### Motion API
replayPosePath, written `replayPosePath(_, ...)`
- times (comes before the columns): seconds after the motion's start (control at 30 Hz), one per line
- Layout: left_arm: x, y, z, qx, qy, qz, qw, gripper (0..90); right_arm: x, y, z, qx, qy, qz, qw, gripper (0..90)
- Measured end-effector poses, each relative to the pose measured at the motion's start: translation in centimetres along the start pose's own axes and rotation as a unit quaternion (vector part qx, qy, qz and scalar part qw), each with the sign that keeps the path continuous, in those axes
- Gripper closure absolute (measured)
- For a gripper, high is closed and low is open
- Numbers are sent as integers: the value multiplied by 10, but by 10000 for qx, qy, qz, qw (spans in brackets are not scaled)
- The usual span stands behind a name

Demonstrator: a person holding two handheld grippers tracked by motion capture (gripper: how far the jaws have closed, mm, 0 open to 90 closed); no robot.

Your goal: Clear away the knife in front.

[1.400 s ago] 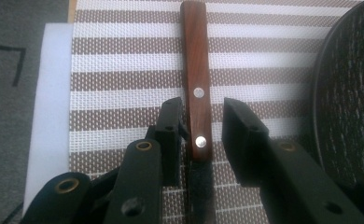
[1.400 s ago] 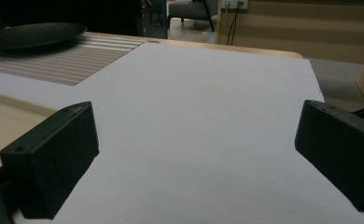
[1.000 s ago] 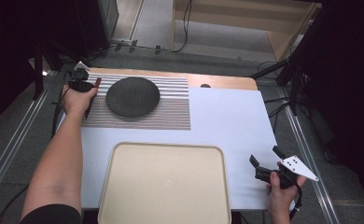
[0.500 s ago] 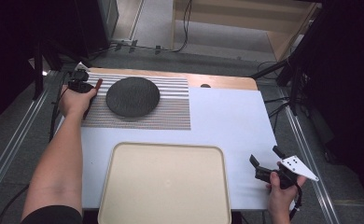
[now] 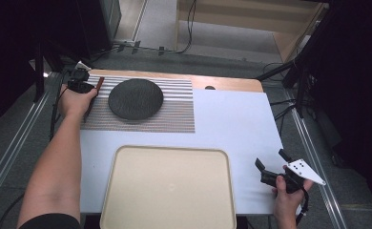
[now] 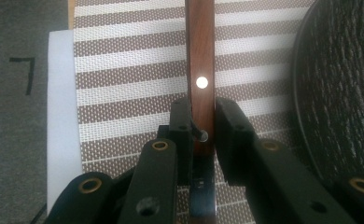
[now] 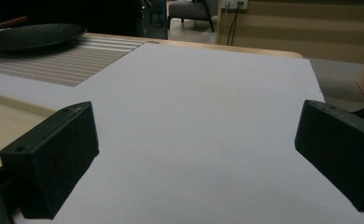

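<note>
In the left gripper view, my left gripper [image 6: 202,109] is shut on a brown wooden handle [image 6: 200,51] with a silver rivet; the handle lies over the striped placemat [image 6: 124,70]. In the high view the same left gripper [image 5: 81,82] sits at the mat's far left corner, and the handle [image 5: 98,84] pokes out beside a dark round plate [image 5: 135,98]. What the handle belongs to is hidden under the jaws. My right gripper [image 5: 270,158] rests near the table's front right corner. Its jaws stand wide open over bare white tabletop [image 7: 194,154] with nothing between them.
A large beige tray [image 5: 170,191] lies at the front middle of the white table [image 5: 232,119]. The placemat [image 5: 174,114] covers the far left part. A wooden strip [image 5: 222,83] runs along the far edge. Cables and metal rails flank the table.
</note>
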State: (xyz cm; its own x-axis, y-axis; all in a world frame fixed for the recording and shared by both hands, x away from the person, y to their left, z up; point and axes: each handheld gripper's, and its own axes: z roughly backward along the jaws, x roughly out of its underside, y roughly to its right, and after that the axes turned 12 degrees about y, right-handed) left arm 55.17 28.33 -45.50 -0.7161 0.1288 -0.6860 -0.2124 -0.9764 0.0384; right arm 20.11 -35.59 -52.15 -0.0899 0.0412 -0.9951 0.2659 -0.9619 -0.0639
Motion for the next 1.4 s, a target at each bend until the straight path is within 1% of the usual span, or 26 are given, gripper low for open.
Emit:
replayPosePath(0.1, 0, 1, -2, 3, 35, 33, 10000, 776, 0, 0, 0, -2, -2, 2, 10000, 0)
replayPosePath(0.13, 1, 1, -3, 11, 16, 49, 10000, 775, 0, 0, 0, -15, -1, 4, 10000, 0)
replayPosePath(0.17, 2, 1, -5, 71, 7, 67, 10000, 775, 0, 0, 0, -11, -6, 9, 10000, 0)
replayPosePath(0.23, 4, 1, -9, 40, -23, 68, 10000, 774, 0, 0, 0, -12, -6, 17, 10000, 0)
replayPosePath(0.3, 6, 1, -14, 149, -63, 127, 9998, 773, 0, 0, 0, -12, -1, 3, 10000, 0)
replayPosePath(0.33, 7, 2, -16, 116, -92, 127, 9998, 772, 0, 0, 0, -9, 1, 0, 10000, 0)
replayPosePath(0.37, 9, 1, -16, 144, -1, 179, 9997, 771, 0, 0, 0, -10, 6, -3, 10000, 0)
replayPosePath(0.4, 9, 1, -17, 138, 1, 184, 9997, 769, 0, 0, 0, -24, 2, 5, 10000, 0)
replayPosePath(0.43, 9, 2, -16, 162, -4, 195, 9997, 761, 0, 0, 0, -26, -1, 5, 10000, 0)
replayPosePath(0.5, 8, 2, -16, 153, -21, 195, 9997, 676, 0, 0, 0, -32, 1, 0, 10000, 0)
replayPosePath(0.53, 8, 3, -15, 40, -49, 140, 9999, 676, 0, 0, 0, -32, 1, 0, 10000, 0)
replayPosePath(0.57, 8, 4, -14, -14, -69, 58, 10000, 650, 0, 0, 0, -32, 5, 1, 10000, 0)
replayPosePath(0.63, 9, 6, -14, 2, -158, -20, 9999, 649, 0, 0, 0, -34, 2, -16, 10000, 0)
replayPosePath(0.67, 9, 7, -14, -31, -154, -60, 9999, 655, 0, 0, 0, -35, 6, 0, 10000, 0)
replayPosePath(0.77, 10, 8, -14, -134, -168, -102, 9997, 716, 0, 0, 0, -26, -2, 12, 10000, 0)
replayPosePath(0.87, 10, 10, -14, -270, -152, -227, 9993, 772, 0, 0, -1, -24, -9, 13, 10000, 0)
replayPosePath(0.93, 11, 10, -13, -223, -179, -316, 9991, 774, 0, 0, -1, -24, -14, 13, 10000, 0)
replayPosePath(1.0, 11, 9, -12, -166, -190, -342, 9991, 776, 0, 0, -1, -23, -7, 22, 10000, 0)
replayPosePath(1.1, 11, 10, -11, -180, -222, -425, 9987, 777, 0, 0, -1, -19, -16, 16, 10000, 0)
replayPosePath(1.17, 11, 10, -11, -81, -233, -399, 9989, 778, 0, 0, -1, -17, -15, 16, 10000, 0)
replayPosePath(1.2, 11, 10, -10, -65, -242, -385, 9989, 778, 0, 0, -1, -14, -11, 15, 10000, 0)
replayPosePath(1.3, 10, 9, -8, -39, -242, -386, 9990, 778, 0, 0, -1, -15, -10, 16, 10000, 0)
replayPosePath(1.4, 8, 10, -5, -54, -187, -395, 9990, 778, 0, 0, -1, -13, -9, 17, 10000, 0)
